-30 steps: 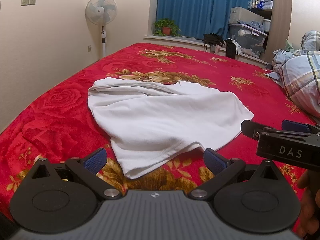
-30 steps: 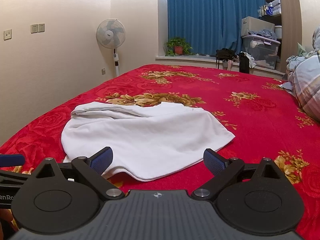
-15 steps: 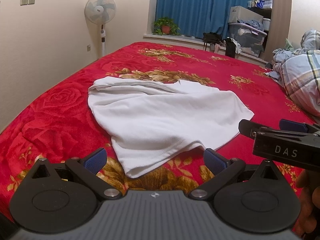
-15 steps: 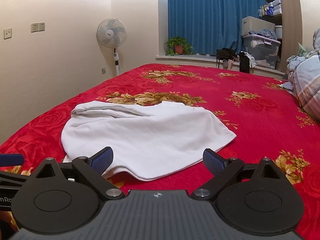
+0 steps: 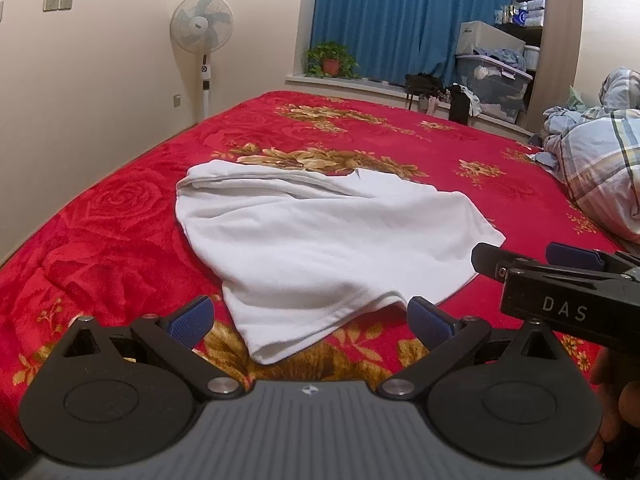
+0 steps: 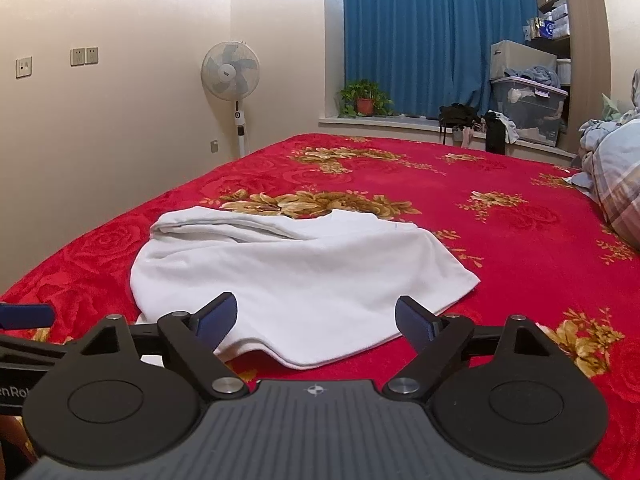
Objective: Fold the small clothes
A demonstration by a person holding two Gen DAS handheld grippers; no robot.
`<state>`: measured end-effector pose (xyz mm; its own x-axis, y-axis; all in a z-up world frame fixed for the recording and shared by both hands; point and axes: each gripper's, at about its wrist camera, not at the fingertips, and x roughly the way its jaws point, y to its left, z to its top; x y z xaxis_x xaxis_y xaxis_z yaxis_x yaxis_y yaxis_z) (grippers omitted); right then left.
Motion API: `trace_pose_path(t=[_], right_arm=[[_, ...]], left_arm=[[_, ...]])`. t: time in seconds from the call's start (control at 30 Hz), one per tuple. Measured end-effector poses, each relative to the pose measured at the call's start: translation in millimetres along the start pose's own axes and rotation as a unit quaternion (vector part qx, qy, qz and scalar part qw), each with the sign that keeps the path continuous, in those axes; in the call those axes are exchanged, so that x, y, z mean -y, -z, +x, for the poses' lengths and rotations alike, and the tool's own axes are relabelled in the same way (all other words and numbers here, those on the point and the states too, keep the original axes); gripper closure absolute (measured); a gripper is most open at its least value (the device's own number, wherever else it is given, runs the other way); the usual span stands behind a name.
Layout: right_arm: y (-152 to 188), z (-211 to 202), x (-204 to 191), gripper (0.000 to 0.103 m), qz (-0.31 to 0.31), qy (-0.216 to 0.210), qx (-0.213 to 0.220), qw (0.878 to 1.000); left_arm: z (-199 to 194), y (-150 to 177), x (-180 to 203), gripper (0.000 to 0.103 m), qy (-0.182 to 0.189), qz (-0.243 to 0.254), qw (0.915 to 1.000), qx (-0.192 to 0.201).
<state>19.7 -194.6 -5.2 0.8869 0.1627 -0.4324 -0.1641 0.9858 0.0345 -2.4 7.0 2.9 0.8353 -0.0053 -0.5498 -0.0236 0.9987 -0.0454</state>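
Observation:
A white garment (image 5: pixel 320 248) lies loosely folded and rumpled on the red floral bedspread (image 5: pixel 120 248); it also shows in the right wrist view (image 6: pixel 296 276). My left gripper (image 5: pixel 310 318) is open and empty, just short of the garment's near hem. My right gripper (image 6: pixel 316 318) is open and empty, its fingers close to the near edge of the cloth. The right gripper shows from the side in the left wrist view (image 5: pixel 560 276). A blue fingertip of the left gripper shows at the left edge of the right wrist view (image 6: pixel 24 314).
A plaid quilt (image 5: pixel 600 184) is heaped on the bed's right side. A standing fan (image 5: pixel 202 32) is by the left wall. A potted plant (image 5: pixel 330 60), bags and a storage bin (image 5: pixel 492 84) sit along the window ledge under blue curtains.
The right gripper's jaws have closed slightly, and it has moved a little forward toward the garment. The left gripper has barely moved.

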Motion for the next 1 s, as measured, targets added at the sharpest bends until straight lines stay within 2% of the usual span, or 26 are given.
trace_pose_path(t=[0.1, 0.2, 0.27, 0.3, 0.33, 0.37, 0.47, 0.53, 0.6, 0.7, 0.8, 0.9, 1.0], right_arm=[[-2, 0, 0, 0.018, 0.005, -0.006, -0.003, 1.0], [-7, 2, 6, 0.018, 0.017, -0.011, -0.007, 1.0], [-17, 5, 16, 0.021, 0.02, -0.011, -0.002, 1.0], [-26, 7, 25, 0.023, 0.015, -0.004, 0.003, 1.0], [-33, 10, 34, 0.025, 0.013, 0.004, 0.005, 1.0], [-41, 13, 48, 0.029, 0.019, 0.014, 0.009, 1.0], [-60, 35, 98, 0.051, 0.041, 0.054, 0.016, 0.998], [-66, 55, 125, 0.054, 0.043, 0.087, 0.006, 0.995], [-67, 83, 154, 0.053, 0.054, 0.102, -0.016, 0.993], [-57, 129, 185, 0.051, 0.064, 0.086, -0.07, 0.992], [-38, 167, 204, 0.043, 0.06, 0.061, -0.121, 0.989], [-13, 204, 211, 0.042, 0.077, 0.041, -0.16, 0.983], [-3, 230, 214, 0.042, 0.076, 0.024, -0.173, 0.982]], left_arm=[[-1, -1, -1, 0.001, 0.001, -0.002, 1.0, 0.002], [1, -2, -4, 0.008, -0.001, 0.002, 1.0, 0.002], [4, -2, -8, 0.026, -0.002, 0.001, 1.0, -0.001], [7, -3, -12, 0.031, -0.001, 0.0, 1.0, -0.008], [10, -4, -16, 0.042, 0.0, -0.005, 0.9999, -0.013], [14, -5, -22, 0.053, -0.001, -0.01, 0.9998, -0.018], [27, -7, -37, 0.065, -0.015, -0.018, 0.9991, -0.034], [37, -7, -47, 0.065, -0.023, -0.028, 0.9983, -0.047], [51, -7, -57, 0.065, -0.028, -0.042, 0.9968, -0.062], [72, -4, -70, 0.064, -0.029, -0.066, 0.9932, -0.091], [96, 0, -76, 0.062, -0.009, -0.108, 0.9876, -0.113], [113, 4, -72, 0.059, -0.009, -0.112, 0.9849, -0.131], [125, 10, -65, 0.058, -0.015, -0.105, 0.9833, -0.148]])
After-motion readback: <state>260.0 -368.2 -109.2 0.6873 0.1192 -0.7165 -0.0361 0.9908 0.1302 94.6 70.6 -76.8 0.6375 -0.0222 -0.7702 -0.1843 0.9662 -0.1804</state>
